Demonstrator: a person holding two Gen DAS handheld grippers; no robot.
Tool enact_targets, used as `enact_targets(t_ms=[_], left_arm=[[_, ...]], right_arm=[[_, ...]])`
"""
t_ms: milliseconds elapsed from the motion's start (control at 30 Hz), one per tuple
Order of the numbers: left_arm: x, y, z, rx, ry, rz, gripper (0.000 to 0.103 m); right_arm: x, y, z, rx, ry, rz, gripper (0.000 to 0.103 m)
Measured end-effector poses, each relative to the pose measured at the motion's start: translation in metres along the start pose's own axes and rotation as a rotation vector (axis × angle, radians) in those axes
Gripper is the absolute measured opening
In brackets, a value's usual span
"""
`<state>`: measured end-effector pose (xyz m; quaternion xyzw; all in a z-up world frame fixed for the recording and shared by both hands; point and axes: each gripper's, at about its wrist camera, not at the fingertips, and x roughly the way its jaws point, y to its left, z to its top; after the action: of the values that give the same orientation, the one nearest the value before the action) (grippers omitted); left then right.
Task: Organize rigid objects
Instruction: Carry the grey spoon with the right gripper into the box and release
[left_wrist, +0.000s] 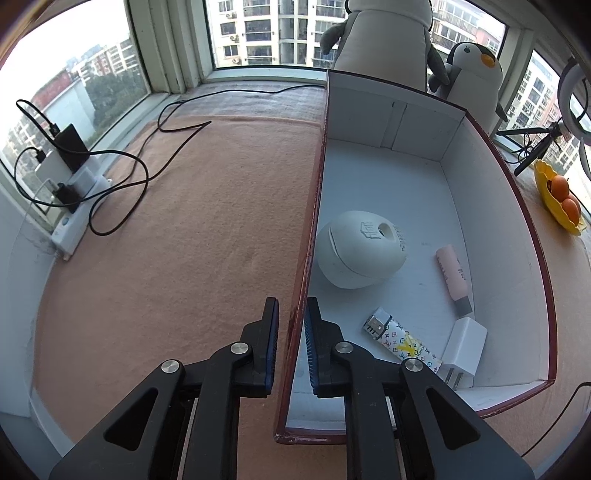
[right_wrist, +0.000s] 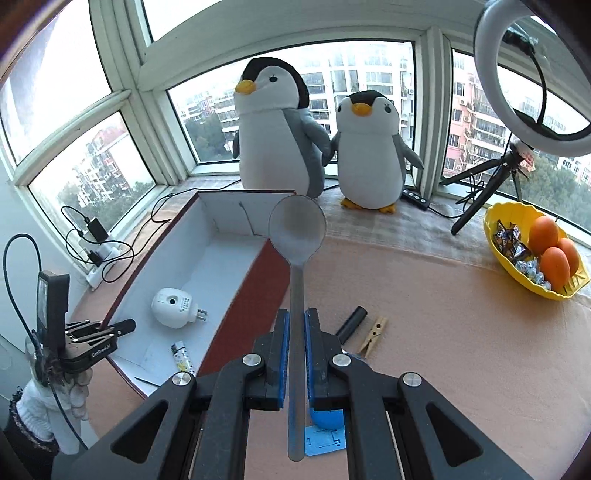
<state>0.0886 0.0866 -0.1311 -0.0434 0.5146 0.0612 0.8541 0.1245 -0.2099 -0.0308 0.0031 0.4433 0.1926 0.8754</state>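
A spoon (right_wrist: 296, 236) is standing upright, its handle pinched between the right gripper's (right_wrist: 296, 325) fingers above the tabletop (right_wrist: 461, 332). The left gripper's (left_wrist: 291, 314) fingers are straddling the box (left_wrist: 498, 206) wall, slightly parted. Inside the box are lying a white plug-in device (left_wrist: 356, 254), a lighter (left_wrist: 402, 341) and a charger (left_wrist: 463, 350).

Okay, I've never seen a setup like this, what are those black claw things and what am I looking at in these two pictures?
They are hand-held grippers, one in each of a person's hands, each with a camera looking along its jaws. The left gripper straddles the wall of a red-edged box, slightly open. Inside lie a white plug-in device, a pink tube, a patterned lighter and a white charger. The right gripper is shut on a grey spoon above the orange cloth, where a clothespin and a black cylinder lie.
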Motion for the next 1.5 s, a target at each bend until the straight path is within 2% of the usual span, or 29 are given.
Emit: enact_targets(t_ms=[633, 967, 1500], left_arm=[[0.000, 0.003, 0.004, 0.012, -0.019, -0.034, 0.013], [0.001, 0.005, 0.006, 0.022, -0.026, -0.045, 0.012], [0.005, 0.004, 0.007, 0.030, -0.027, -0.050, 0.006]], right_arm=[[0.022, 0.081, 0.019, -0.065, 0.022, 0.079, 0.007], [0.045, 0.100, 0.025, -0.050, 0.063, 0.094, 0.007], [0.073, 0.116, 0.022, -0.087, 0.110, 0.061, 0.008]])
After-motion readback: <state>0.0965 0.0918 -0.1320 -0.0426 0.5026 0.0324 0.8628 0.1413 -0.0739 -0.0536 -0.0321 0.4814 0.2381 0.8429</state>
